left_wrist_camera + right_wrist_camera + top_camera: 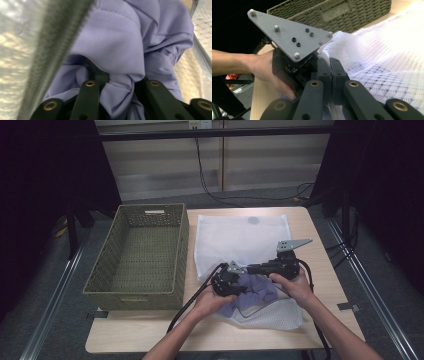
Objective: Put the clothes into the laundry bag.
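Observation:
A purple cloth (pixel 260 288) lies bunched at the mouth of a white mesh bag (pixel 240 237) on the table's near middle. My left gripper (pixel 225 284) is shut on a fold of the purple cloth (pixel 120 42), which bulges over its jaws, beside the bag's zipper (pixel 50 57). My right gripper (pixel 248 269) points left across the bag and is shut on the mesh bag's edge (pixel 387 57), with white fabric pinched between its fingertips (pixel 337 70). The left gripper's grey plate (pixel 292 37) and the hand holding it sit just beyond.
A green woven basket (pixel 102 292) with nothing in it stands on the table's left half, right beside the mesh bag; its wall (pixel 332 10) rises behind the grippers. Black cables trail off the table's near edge. Bare tabletop (pixel 330 270) lies right of the bag.

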`<move>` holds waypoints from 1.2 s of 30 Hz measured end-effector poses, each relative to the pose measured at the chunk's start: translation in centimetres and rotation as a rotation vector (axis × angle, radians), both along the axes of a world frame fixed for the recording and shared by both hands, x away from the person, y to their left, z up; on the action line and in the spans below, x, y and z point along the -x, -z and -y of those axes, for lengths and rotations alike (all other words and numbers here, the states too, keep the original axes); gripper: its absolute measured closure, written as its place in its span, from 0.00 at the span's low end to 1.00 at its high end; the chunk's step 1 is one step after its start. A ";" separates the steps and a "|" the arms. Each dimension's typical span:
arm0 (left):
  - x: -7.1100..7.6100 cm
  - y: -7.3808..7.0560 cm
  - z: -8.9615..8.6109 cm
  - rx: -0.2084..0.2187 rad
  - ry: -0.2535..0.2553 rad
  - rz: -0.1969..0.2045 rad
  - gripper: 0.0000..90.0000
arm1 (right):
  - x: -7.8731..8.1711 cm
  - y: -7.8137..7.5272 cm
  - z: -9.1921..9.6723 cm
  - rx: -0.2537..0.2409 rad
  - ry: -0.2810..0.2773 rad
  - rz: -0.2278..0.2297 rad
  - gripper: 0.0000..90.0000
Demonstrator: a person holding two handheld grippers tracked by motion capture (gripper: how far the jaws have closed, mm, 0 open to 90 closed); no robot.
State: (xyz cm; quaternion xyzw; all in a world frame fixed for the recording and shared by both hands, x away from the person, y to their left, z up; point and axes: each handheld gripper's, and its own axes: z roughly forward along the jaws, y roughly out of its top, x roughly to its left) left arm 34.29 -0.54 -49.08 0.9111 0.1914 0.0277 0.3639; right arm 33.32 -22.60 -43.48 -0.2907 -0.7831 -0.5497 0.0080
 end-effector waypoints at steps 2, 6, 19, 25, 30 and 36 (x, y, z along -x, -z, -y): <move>0.0 0.2 -0.1 0.033 -0.021 -0.024 0.78 | 0.0 0.2 0.1 -0.004 0.004 -0.010 0.99; 0.0 0.1 -0.2 0.052 -0.019 -0.048 0.68 | -0.1 0.5 0.4 -0.003 0.008 -0.019 0.99; 1.7 -3.6 -2.9 0.099 -0.020 -0.008 0.31 | -0.2 0.6 0.6 -0.002 0.015 -0.021 0.99; 2.8 -5.1 -5.5 0.149 -0.025 0.004 0.28 | -0.3 0.6 0.5 0.000 0.016 -0.021 0.99; 4.5 -5.2 -7.1 0.163 -0.013 0.027 0.31 | -0.3 0.6 0.5 -0.002 0.017 -0.026 0.99; 6.1 -4.5 -8.5 0.138 0.004 0.022 0.30 | -0.3 0.7 0.5 -0.003 0.017 -0.027 0.99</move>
